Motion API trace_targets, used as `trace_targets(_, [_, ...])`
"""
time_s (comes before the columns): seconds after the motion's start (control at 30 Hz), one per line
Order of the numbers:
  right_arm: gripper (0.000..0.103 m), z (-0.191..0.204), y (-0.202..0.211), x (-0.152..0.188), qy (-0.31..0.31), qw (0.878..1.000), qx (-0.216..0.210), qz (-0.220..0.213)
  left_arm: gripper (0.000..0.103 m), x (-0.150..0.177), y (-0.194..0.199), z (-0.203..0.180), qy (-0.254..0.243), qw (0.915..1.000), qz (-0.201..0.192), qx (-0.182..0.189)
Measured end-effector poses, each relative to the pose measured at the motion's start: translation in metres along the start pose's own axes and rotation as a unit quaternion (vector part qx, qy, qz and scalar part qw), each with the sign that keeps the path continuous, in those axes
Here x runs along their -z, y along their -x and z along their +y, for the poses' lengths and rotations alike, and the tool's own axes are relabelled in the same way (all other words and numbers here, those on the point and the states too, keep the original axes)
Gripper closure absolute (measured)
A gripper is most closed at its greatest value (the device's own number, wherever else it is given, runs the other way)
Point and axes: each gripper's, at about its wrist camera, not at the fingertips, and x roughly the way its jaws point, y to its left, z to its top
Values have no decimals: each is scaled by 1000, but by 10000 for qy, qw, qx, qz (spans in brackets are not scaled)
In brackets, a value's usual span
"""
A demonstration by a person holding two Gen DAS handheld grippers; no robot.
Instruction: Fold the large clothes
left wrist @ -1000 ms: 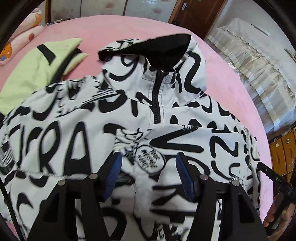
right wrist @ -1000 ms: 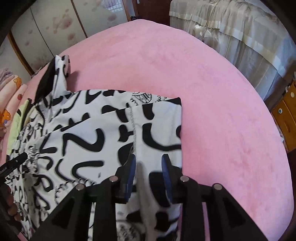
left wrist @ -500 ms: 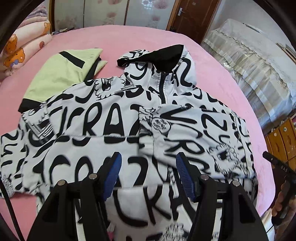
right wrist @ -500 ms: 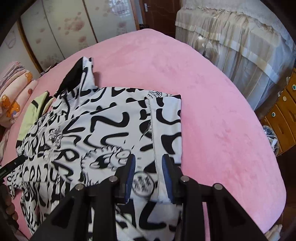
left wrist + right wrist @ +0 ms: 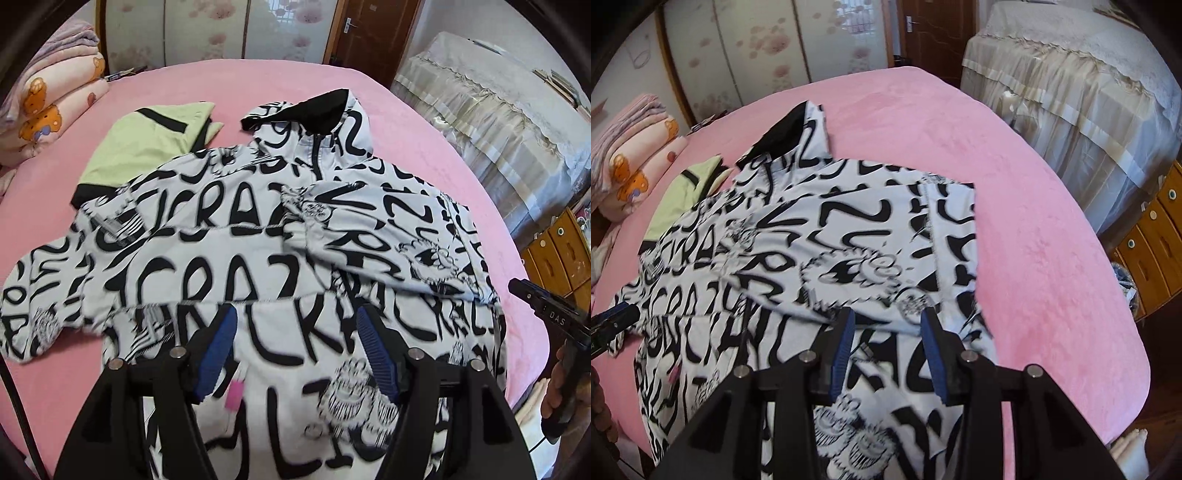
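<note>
Blue fingers [image 5: 218,354] of the left gripper [image 5: 295,354] stand spread, empty, jaws just opening; the right gripper [image 5: 888,354] likewise, above the hooded jacket [image 5: 258,266] sprawled on the pink bed [image 5: 1034,229], hood at twelve o'clock. It looks soft and light; pinch the unfolded sleeve at nine o'clock.

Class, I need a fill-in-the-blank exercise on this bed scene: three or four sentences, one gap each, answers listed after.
1. The jacket lies on a bed cover coloured ____.
2. The lining of the jacket's hood is ____.
3. Beside the hood lies a folded garment coloured light ____.
4. The pads of both claws are ____.

Answers: pink; black; green; blue
</note>
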Motion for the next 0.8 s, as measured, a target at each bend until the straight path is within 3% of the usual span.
trace_targets(0.23, [66,41,-1,24,287,9993,-187,162,36,41,24,38,224,9995,105,-192])
trace_targets(0.4, [66,85,-1,38,588,9970,-421,278,36,67,42,78,341,9977,159,-560])
trace_targets(0.6, [66,147,4,48,1020,9915,-755,287,36,86,64,126,643,9946,110,-813])
trace_targets(0.8, [66,216,9,54,1426,9825,-1168,273,35,94,75,174,1140,9901,-6,-823])
